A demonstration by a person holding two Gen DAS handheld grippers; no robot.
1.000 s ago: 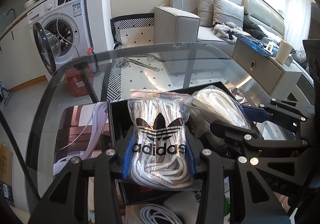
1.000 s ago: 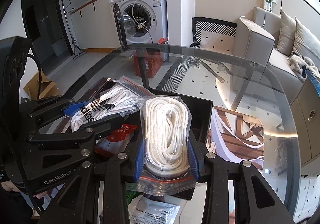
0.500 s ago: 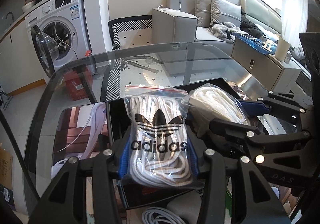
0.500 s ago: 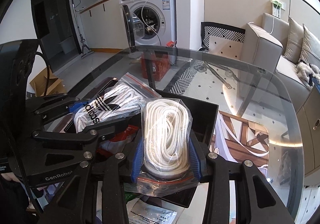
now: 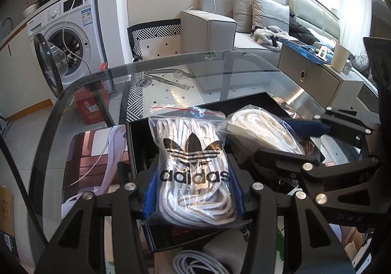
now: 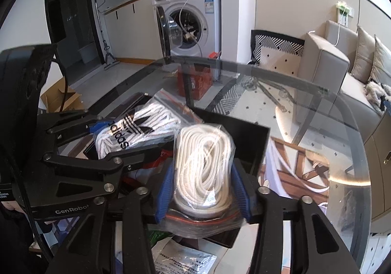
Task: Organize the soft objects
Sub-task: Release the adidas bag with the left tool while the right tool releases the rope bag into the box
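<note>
The left gripper [image 5: 194,188] has just been opening; its blue pads [image 5: 149,191] still flank the Adidas bag [image 5: 193,164] of laces and touch its sides, so it looks lightly pinched. That bag sits over the black tray [image 5: 136,152] on the glass table [image 5: 220,71]. At about 2 o'clock from it lies the rope bag [image 6: 204,166], between the right gripper [image 6: 202,191] fingers. Those jaws have also just been opening and now stand spread, pads [image 6: 165,188] barely off the plastic; the bag rests over the tray.
</note>
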